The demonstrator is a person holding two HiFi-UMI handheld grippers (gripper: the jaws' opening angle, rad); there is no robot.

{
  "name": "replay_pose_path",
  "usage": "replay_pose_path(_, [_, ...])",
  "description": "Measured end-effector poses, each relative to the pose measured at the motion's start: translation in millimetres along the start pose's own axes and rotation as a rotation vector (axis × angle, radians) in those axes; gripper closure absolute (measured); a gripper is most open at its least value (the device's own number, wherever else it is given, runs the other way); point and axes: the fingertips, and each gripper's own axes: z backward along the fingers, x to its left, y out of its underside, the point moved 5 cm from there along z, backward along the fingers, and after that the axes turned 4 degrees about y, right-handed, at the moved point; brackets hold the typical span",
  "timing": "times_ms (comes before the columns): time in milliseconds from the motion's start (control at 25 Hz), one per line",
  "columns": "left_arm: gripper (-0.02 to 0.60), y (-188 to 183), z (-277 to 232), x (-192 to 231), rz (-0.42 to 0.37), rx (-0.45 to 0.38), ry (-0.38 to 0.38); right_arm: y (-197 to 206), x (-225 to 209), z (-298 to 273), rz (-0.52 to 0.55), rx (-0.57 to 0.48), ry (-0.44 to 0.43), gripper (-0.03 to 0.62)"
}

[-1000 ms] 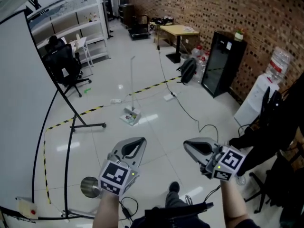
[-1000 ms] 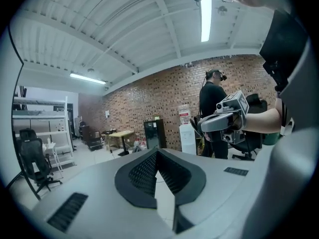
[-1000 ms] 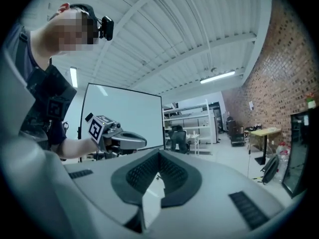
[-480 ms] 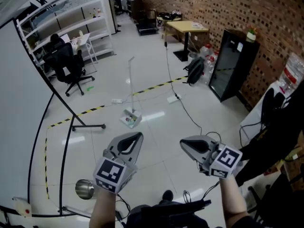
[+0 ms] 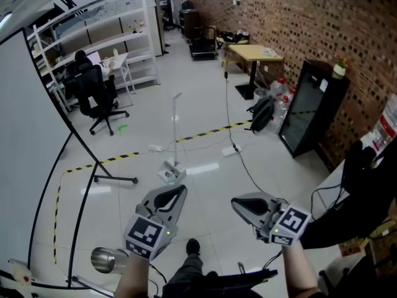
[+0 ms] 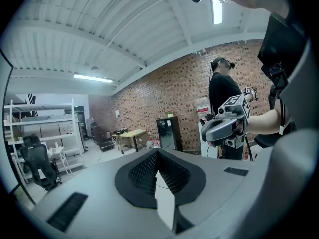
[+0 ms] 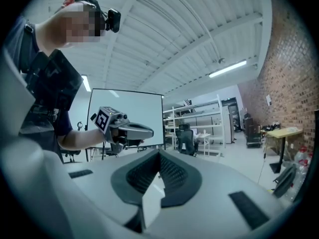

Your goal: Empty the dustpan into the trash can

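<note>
Steel trash can [image 5: 104, 259] on floor [image 5: 198, 98], low left, below left gripper [image 5: 173, 194]. Dustpan [image 5: 170, 172] well ahead by striped tape [image 5: 208, 132], long handle [image 5: 175, 126] upright, untouched. Left gripper and right gripper [image 5: 240, 205] both closed, nothing between jaws. Likely approach step. Next: close in, open jaws, clamp handle.

Bare floor [image 5: 198, 104] lies wide open ahead. On the left the whiteboard stand [image 5: 115, 179] pokes its legs out; the dustpan [image 5: 171, 174], handle upright, stands in the middle; a cable [image 5: 247, 171] snakes across on the right, and a black cabinet [image 5: 307, 120] stands by the brick wall.
</note>
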Motion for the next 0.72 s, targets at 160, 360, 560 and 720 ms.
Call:
replay_pose_path(160, [0.584,9,-25,23,0.036,0.001,0.011,6,-31,-15,-0.033,0.021,0.016,0.580])
replay_pose_path(360, [0.584,14,-58,91,-0.028,-0.051,-0.183,-5,-83,-56,-0.048,0.023,0.071,0.580])
replay_pose_path(560, [0.584,21,-109,152,0.063,-0.101,-0.083,-22,-133,-102,-0.031,0.045,0.109,0.580])
replay_pose_path(720, [0.584,28,-136,195,0.072,-0.109,-0.070,-27,-171,-143,-0.017,0.063,0.125,0.580])
